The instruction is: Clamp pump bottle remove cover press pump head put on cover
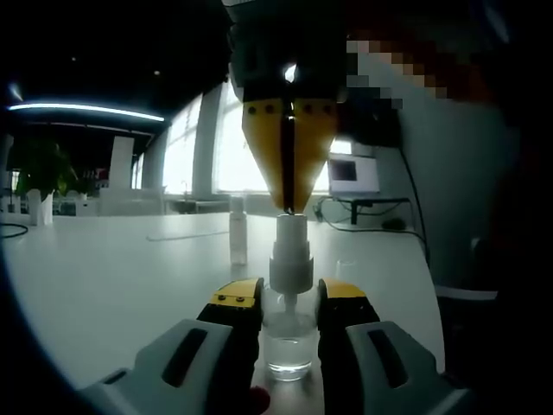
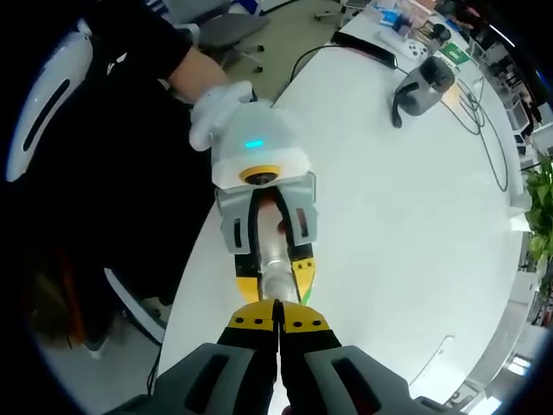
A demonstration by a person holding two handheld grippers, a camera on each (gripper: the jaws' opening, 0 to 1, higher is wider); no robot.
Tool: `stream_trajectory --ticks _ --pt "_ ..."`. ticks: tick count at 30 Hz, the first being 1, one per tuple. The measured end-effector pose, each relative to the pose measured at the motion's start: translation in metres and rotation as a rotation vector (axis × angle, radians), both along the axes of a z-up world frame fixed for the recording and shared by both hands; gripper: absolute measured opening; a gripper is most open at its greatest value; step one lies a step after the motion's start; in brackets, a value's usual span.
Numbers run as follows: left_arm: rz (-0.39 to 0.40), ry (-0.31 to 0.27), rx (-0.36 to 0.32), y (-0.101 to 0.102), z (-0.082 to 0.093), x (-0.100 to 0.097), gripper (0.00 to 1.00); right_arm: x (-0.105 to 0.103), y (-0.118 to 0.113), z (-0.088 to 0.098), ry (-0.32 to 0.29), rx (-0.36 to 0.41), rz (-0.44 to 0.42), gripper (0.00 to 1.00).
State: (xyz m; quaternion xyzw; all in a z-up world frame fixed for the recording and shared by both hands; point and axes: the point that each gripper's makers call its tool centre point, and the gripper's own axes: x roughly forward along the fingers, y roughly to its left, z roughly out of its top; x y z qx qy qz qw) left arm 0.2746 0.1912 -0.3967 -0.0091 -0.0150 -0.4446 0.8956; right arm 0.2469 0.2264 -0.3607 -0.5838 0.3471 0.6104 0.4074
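In the left gripper view, the left gripper (image 1: 289, 298) with yellow-tipped grey jaws stands on either side of a small clear plastic pump bottle (image 1: 289, 341), its jaws pressed against the bottle's sides and holding it upright on the white tabletop (image 1: 112, 277). The bottle carries a white pump head (image 1: 291, 251) on top. From above, the right gripper (image 1: 289, 207) comes down with its yellow jaws drawn together to a narrow point, the tips touching the top of the pump head. Behind the bottle, further along the table, a slim clear cylindrical cover (image 1: 238, 229) stands upright, apart from the bottle. A monitor (image 1: 352, 173) sits near the far edge of the table, with black cables beside it.

In the right gripper view, looking down, the right gripper (image 2: 277, 324) has its jaws closed tight together, pointing at the pump head (image 2: 276, 281), which sits between the yellow tips of the left gripper (image 2: 276, 277). A person's white-gloved hand (image 2: 216, 108) grips the left gripper's white body. A grey headset (image 2: 422, 86) lies well away on the white tabletop (image 2: 406, 233)
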Motion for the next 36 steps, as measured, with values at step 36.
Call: stream_trajectory --ticks 36 --pt "0.002 -0.001 0.001 -0.0001 0.0001 0.0003 0.16 0.0021 0.0004 0.0001 -0.032 -0.017 0.015 0.0"
